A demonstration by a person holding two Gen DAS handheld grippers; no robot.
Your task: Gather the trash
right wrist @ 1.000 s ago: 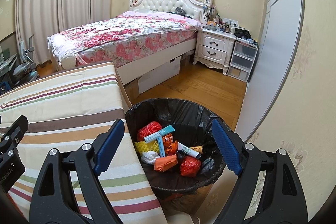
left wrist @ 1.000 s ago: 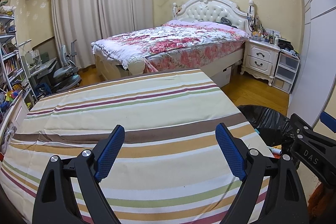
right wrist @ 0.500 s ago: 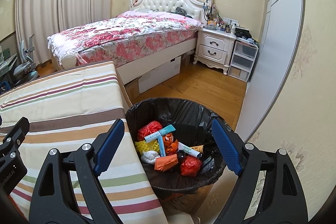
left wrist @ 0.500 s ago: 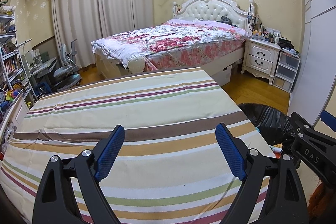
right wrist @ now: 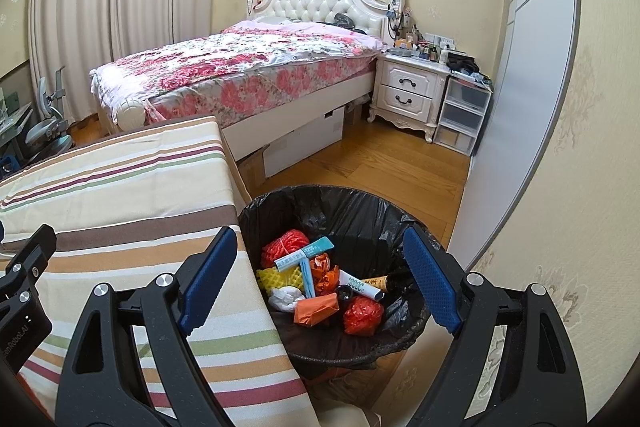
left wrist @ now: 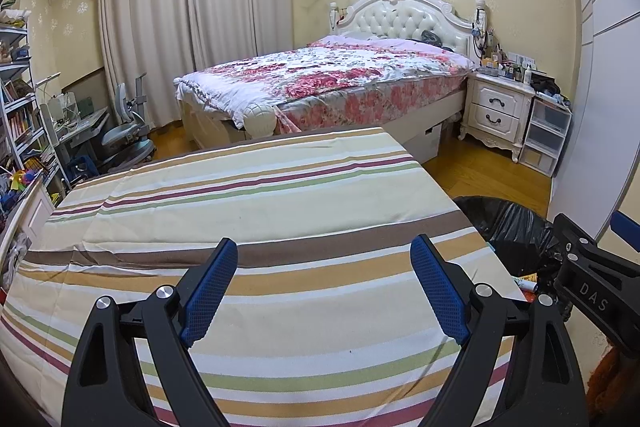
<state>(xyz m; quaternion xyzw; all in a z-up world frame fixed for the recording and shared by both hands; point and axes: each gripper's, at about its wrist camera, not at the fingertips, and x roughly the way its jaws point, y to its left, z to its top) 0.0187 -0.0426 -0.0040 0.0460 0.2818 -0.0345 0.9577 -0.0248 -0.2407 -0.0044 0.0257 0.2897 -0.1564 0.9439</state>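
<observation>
A bin lined with a black bag (right wrist: 360, 211) stands at the right edge of the striped table (right wrist: 120, 187). It holds several pieces of trash: an orange wrapper (right wrist: 318, 309), red net balls (right wrist: 362, 315), a yellow foam net (right wrist: 276, 277), tubes (right wrist: 304, 255) and a white wad (right wrist: 286, 298). My right gripper (right wrist: 318, 281) is open and empty, hovering above the bin. My left gripper (left wrist: 326, 291) is open and empty above the striped tablecloth (left wrist: 260, 211). The bin (left wrist: 508, 227) shows at the right of the left wrist view, behind the right gripper's body (left wrist: 592, 287).
A bed with a floral cover (left wrist: 340, 75) stands beyond the table. A white nightstand (right wrist: 412, 91) and plastic drawers (right wrist: 464, 115) stand against the far wall. A desk chair (left wrist: 128, 135) and shelves (left wrist: 20, 115) are at the left. A wardrobe wall (right wrist: 520, 107) runs along the right.
</observation>
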